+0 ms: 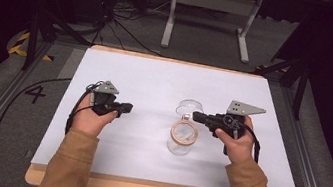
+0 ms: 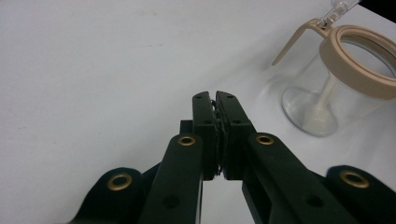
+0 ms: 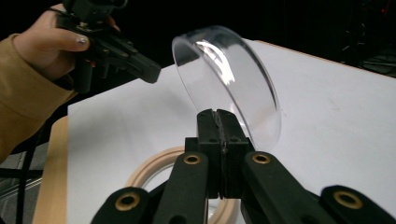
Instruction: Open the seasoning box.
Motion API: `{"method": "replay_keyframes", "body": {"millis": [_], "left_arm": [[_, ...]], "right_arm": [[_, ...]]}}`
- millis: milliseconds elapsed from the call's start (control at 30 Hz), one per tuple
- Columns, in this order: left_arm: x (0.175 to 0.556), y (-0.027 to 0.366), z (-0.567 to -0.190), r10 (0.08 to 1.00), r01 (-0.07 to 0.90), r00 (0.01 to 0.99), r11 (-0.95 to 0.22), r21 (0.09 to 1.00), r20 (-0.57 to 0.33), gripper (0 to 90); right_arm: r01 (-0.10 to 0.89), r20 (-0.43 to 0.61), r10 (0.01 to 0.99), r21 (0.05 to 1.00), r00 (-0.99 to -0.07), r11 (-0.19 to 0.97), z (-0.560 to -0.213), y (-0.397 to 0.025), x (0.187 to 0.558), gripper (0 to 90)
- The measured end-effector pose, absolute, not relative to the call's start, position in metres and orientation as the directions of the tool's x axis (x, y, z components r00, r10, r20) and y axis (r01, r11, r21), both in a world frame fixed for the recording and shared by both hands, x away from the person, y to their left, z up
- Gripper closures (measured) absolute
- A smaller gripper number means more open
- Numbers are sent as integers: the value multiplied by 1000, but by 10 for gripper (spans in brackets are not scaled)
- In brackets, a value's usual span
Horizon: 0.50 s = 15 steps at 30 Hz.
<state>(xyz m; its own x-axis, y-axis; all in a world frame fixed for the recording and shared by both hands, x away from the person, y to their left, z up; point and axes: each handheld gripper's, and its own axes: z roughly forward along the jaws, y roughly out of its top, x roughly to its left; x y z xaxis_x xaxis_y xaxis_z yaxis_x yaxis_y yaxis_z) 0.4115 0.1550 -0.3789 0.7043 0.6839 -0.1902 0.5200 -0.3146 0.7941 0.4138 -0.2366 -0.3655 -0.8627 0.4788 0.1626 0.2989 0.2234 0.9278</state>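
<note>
In the left gripper view, the glass jar (image 2: 343,88) at the upper right is running off the right edge, and its clear lid (image 2: 341,8) is getting cut by the top edge. In the right gripper view, the right gripper (image 3: 218,122) is hiding most of the jar's tan rim (image 3: 154,168).

Both forearms, in tan sleeves, are extended forward from the bottom of the high view. The left gripper (image 1: 124,108) is held in the left hand (image 1: 91,118), jaws pressed together and pointed toward the right. The right gripper (image 1: 197,116) is held in the right hand (image 1: 237,141), jaws closed and pointed toward the left.
</note>
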Motion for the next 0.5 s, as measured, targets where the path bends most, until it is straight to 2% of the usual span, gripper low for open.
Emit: {"method": "replay_keyframes", "body": {"millis": [233,500], "left_arm": [[413,153,-380,677,516,713,-329,791,-184,874],[412,148,-377,661,507,727,-334,795,-185,848]], "right_arm": [[337,181,530,917,-828,215,-370,-240,420,900],[320,156,532,919,-832,231,-366,-239,416,900]]}}
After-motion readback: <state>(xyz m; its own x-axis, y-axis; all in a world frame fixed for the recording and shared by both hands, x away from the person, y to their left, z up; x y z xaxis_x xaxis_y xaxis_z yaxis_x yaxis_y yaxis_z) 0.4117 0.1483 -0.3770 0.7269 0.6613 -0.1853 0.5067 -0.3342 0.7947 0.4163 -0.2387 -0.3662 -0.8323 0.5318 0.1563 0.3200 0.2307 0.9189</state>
